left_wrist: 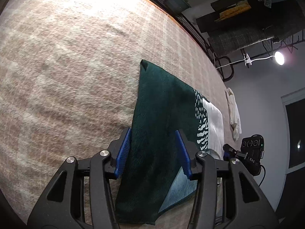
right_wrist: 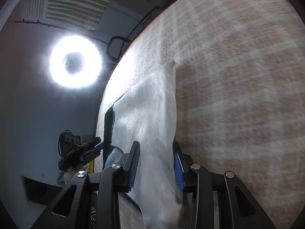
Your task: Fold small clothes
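A small fleece garment lies flat on the plaid blanket; its dark green part (left_wrist: 158,114) fills the left wrist view, with a patterned band and a white part (left_wrist: 215,122) beyond. My left gripper (left_wrist: 153,148) is open, its blue pads straddling the green part just above it. In the right wrist view the white part (right_wrist: 150,114) lies under my right gripper (right_wrist: 156,162), which is open with the cloth between its pads. A thin strip of green (right_wrist: 108,126) shows at the white part's left edge. The right gripper also shows in the left wrist view (left_wrist: 240,154).
The pink and cream plaid blanket (left_wrist: 66,76) covers the surface. A crumpled white cloth (left_wrist: 234,118) lies near its far edge. A ring light (right_wrist: 75,61) glares in the right wrist view. Dark shelves with folded fabric (left_wrist: 240,38) stand beyond the edge.
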A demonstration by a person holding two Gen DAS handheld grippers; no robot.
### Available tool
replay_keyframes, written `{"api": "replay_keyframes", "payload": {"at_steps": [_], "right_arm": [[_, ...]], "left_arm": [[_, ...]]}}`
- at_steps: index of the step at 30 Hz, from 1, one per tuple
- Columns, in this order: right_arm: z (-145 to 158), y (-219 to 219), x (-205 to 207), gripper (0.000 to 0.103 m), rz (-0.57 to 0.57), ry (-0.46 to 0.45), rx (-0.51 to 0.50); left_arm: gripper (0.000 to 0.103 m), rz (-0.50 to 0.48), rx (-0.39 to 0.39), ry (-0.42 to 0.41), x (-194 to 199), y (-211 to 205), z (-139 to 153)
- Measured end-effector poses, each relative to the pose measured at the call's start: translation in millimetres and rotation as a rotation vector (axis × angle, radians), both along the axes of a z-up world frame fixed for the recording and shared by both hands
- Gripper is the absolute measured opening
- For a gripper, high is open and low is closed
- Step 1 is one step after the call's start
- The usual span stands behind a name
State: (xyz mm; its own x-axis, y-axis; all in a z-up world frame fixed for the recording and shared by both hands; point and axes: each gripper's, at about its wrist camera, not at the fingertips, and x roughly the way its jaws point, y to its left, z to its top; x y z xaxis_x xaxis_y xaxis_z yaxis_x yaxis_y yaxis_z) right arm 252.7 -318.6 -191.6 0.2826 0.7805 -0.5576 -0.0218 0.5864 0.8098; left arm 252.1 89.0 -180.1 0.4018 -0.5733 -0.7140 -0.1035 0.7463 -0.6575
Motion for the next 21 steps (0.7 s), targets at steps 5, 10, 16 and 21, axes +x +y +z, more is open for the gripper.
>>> {"api": "replay_keyframes", "payload": {"at_steps": [5, 10, 16, 21], "right_arm": [[0.0, 8.1, -0.9, 0.031, 0.011, -0.009, -0.002], [7.6, 17.2, -0.7, 0.018, 0.004, -0.023, -0.058], [26.7, 36.6, -4.8, 0.003, 0.019, -0.061, -0.191], [59.9, 49.4, -14.0, 0.002, 0.032, -0.165, -0.287]], "left_arm": [[0.043, -0.002, 0.036, -0.013, 4.9, -9.8, 0.7], [0.008, 0.001, 0.09, 0.0, 6.4, -20.9, -1.4], [0.003, -0.021, 0.223, -0.076, -0.5, -45.9, 16.3], [0.002, -0.046, 0.299, -0.168, -10.4, -65.2, 42.3]]}}
